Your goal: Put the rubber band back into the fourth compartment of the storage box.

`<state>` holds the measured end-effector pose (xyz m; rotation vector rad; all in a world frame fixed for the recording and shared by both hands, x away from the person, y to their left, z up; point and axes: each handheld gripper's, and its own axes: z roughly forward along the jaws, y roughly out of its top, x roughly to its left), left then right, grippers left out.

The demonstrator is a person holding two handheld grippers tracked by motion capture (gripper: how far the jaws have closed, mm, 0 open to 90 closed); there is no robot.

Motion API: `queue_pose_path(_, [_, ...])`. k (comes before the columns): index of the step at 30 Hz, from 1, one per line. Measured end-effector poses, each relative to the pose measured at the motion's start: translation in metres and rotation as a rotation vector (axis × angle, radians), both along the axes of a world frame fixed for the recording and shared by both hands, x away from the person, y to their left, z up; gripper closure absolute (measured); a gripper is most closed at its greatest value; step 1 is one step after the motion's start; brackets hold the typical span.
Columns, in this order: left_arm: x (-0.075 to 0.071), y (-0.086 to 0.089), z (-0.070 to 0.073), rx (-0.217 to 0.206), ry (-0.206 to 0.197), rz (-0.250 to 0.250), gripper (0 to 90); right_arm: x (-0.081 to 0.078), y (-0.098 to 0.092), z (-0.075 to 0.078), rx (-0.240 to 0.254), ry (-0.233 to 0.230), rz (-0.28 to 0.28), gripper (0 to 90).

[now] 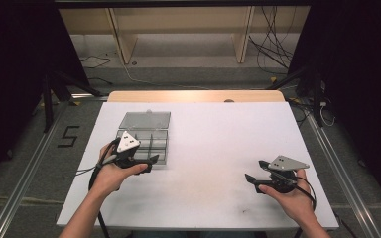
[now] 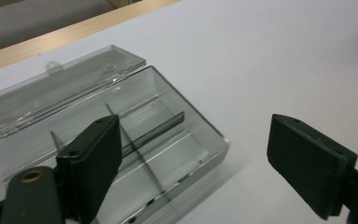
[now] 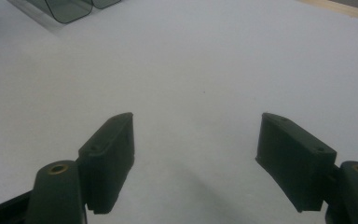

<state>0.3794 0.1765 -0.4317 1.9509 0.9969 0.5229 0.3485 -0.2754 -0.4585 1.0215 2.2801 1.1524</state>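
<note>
Clear compartment box (image 1: 144, 135), lid open, at left of white tabletop (image 1: 213, 148). Left claw (image 2: 193, 158) released, straddling box's near corner; right claw (image 3: 196, 161) released, well apart. Advice: approach box slowly, jaws level.

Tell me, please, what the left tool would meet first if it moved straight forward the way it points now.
Probably the open clear plastic box: the left tool is open, one jaw already over the box's near compartments, the other over bare table. Height above the box is unclear.
</note>
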Motion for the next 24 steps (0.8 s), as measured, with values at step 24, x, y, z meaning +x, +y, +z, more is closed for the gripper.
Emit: queue_pose_path(24, [-0.046,-0.008,-0.014,0.041,-0.067,-0.084,17.8,-0.001,0.0,0.001,0.002,0.0,0.005,27.9])
